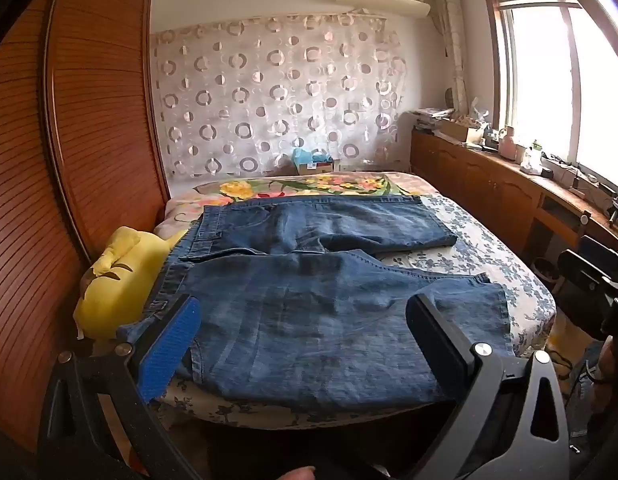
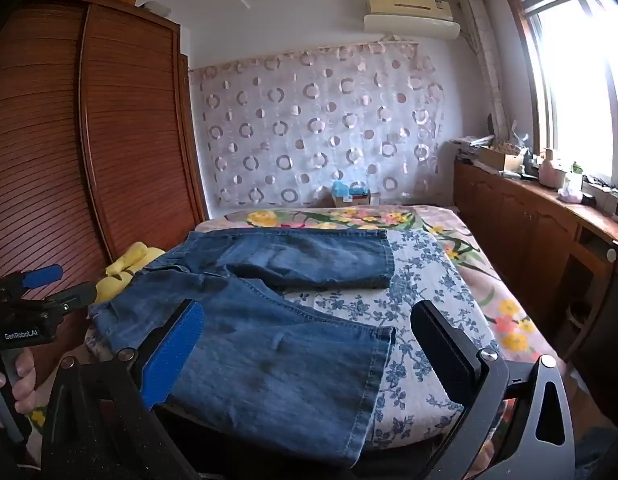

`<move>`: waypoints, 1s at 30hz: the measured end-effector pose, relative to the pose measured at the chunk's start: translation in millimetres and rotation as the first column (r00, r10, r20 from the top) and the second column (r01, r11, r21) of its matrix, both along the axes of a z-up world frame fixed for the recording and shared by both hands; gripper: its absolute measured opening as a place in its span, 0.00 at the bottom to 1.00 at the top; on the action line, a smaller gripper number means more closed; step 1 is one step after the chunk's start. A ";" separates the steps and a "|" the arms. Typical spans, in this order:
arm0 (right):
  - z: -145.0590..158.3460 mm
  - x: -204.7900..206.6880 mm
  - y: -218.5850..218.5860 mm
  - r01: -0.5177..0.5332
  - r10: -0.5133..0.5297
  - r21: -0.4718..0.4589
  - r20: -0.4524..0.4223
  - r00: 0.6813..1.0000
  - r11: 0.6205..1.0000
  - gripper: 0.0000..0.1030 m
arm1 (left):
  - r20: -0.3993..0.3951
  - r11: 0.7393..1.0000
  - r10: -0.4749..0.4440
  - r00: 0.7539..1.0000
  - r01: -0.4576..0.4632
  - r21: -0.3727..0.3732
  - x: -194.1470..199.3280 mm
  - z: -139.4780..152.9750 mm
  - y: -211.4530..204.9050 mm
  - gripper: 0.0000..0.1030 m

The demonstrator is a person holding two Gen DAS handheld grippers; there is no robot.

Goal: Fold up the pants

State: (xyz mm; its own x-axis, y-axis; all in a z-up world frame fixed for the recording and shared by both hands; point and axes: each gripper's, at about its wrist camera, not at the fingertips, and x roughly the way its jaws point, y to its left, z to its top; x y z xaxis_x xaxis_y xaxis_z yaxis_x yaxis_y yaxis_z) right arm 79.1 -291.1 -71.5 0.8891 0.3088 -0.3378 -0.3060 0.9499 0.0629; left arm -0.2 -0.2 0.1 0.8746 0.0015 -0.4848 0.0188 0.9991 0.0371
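Denim shorts point(image 1: 309, 280) lie spread flat on the bed point(image 1: 509, 264), waistband toward nine o'clock beside the yellow plush toy point(image 1: 117, 280), both legs running out toward three o'clock. So the long axis lies crosswise to you, from nine to three, with the near leg at six o'clock along the bed's front edge and the far leg at twelve.

Your left claw point(image 1: 305, 336) hangs over the near leg, close to the waistband end; its jaws stand wide apart and hold nothing. Your right claw point(image 2: 309, 340) hovers over the same leg further toward three o'clock, its blue pad over the denim and its black pad out past the hem point(image 2: 383, 380), over the floral sheet; it too gapes wide and is empty.

Neither claw appears to touch the cloth yet, so the fold looks unstarted. The left is nearer the waistband corner, the right nearer the hem. Judging from that, the near edge of the near leg sits just below both claws, and a lift there would carry it toward twelve o'clock onto the far leg. Watch that the hem hangs slightly off the bed's front edge.
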 end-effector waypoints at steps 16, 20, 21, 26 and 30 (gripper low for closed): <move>0.5 0.0 1.3 -0.007 0.007 0.013 -0.004 1.000 1.000 1.00 | 0.000 1.000 -0.002 1.000 0.002 -0.015 0.0 0.0 0.5 0.99; 1.9 -3.3 -0.3 -0.008 0.008 0.014 0.000 1.000 1.000 1.00 | -0.002 1.000 -0.003 1.000 0.003 -0.016 0.3 -0.1 0.5 0.99; 1.6 -3.8 0.0 -0.009 0.009 0.015 0.001 1.000 1.000 1.00 | -0.001 1.000 -0.003 1.000 0.003 -0.015 0.3 -0.1 0.5 1.00; 1.5 -3.7 -0.1 -0.010 0.010 0.017 0.001 1.000 1.000 1.00 | -0.001 1.000 -0.002 1.000 0.002 -0.016 0.1 -0.1 0.5 1.00; 1.2 -4.7 0.3 -0.011 0.011 0.018 0.002 1.000 1.000 1.00 | 0.000 1.000 -0.003 1.000 0.003 -0.016 0.1 -0.2 0.6 1.00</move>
State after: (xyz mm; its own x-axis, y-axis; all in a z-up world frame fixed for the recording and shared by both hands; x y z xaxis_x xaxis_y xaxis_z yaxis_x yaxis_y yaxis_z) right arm 74.4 -290.8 -70.3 0.8863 0.3247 -0.3301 -0.3168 0.9452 0.0791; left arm -0.1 0.4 -0.1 0.8748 -0.0092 -0.4844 0.0219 0.9995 0.0207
